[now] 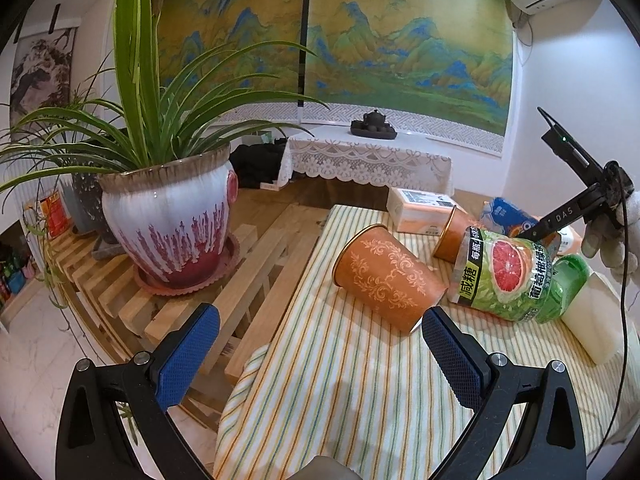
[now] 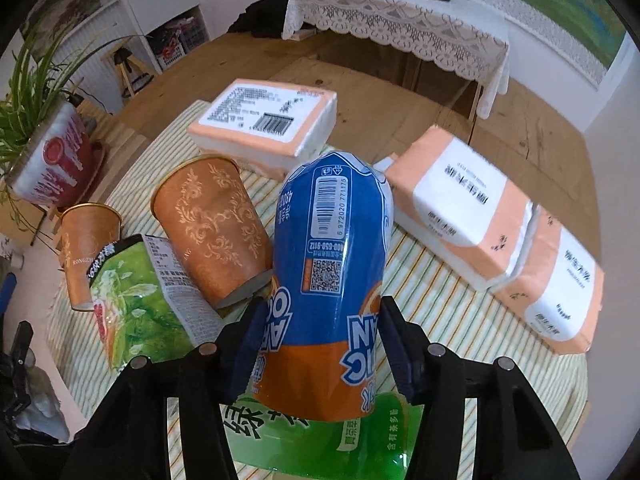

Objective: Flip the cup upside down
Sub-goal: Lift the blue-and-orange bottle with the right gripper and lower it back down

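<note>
A small table is covered by a striped cloth (image 1: 340,380) in yellow, green and white, set on a wooden floor in a room hung with a blue-green mountain landscape painting (image 1: 360,40). Nearest in the left wrist view, the left gripper (image 1: 320,344) is held released, its blue pads wide apart above bare cloth with nothing between them. Just beyond its right pad, an orange cup (image 1: 384,276) with a pale floral pattern is seen lying on its side on the cloth, its gold-rimmed mouth turned toward the plant side. Close beside it a green grapefruit tea bottle (image 1: 516,280) is laid on its side, and a second orange cup (image 1: 452,236) is tipped over behind that. In the right wrist view, the right gripper (image 2: 324,340) is clenched on a blue and orange drink bottle (image 2: 332,272), gripped on both sides by the pads and held above the green bottle. Farther back, peach and white tissue packs (image 2: 264,120) are placed at the cloth's far edge and to the right. To the left, a spider plant in a white and red glazed pot (image 1: 172,228) is stood on a slatted wooden rack. At the far wall, a dark tea set (image 1: 374,124) is rested on a low table draped in lace.
</note>
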Motion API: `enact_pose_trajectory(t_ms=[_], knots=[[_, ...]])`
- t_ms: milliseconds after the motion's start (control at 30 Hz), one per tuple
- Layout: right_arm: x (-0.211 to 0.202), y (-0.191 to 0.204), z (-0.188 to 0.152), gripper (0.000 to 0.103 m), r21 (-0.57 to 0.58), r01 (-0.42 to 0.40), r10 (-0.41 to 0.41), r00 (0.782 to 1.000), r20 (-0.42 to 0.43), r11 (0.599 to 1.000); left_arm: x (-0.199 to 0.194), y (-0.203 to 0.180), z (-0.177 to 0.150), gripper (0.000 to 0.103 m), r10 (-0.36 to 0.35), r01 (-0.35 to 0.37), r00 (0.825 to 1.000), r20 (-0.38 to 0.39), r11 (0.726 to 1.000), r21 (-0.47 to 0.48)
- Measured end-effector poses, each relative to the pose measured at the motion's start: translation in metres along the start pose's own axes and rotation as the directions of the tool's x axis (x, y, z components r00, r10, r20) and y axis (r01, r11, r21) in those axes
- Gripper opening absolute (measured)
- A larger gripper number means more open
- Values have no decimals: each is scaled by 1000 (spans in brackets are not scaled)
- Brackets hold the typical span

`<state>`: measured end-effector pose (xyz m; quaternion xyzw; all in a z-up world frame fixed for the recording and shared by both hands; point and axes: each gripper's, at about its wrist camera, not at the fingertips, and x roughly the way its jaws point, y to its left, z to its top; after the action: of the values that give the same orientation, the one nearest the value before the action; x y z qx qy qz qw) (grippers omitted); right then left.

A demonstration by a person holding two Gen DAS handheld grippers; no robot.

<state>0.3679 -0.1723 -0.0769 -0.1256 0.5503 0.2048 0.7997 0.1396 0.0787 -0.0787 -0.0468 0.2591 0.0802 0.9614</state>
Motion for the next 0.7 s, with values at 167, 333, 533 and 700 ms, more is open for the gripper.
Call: enact_pose_trajectory(t_ms=[167,333,533,700], knots=[[-17,3,2,52,-4,18,-18,998,53,1000,-5,-1,2,102,-2,2,1000,7,1000,3],[-48,14,-2,52,-41,22,-18,993,116,999,-17,-3,5,102,-6,6,1000,21,1000,4],[-96,43,-29,52,-128,18,6,983,185,992,-36,-6,7,102,-15,15,999,38,1000,6],[-118,74,-68,52,-212,15,28,980,198,977,-54,-4,8,102,-20,21,999,48,1000,-9]])
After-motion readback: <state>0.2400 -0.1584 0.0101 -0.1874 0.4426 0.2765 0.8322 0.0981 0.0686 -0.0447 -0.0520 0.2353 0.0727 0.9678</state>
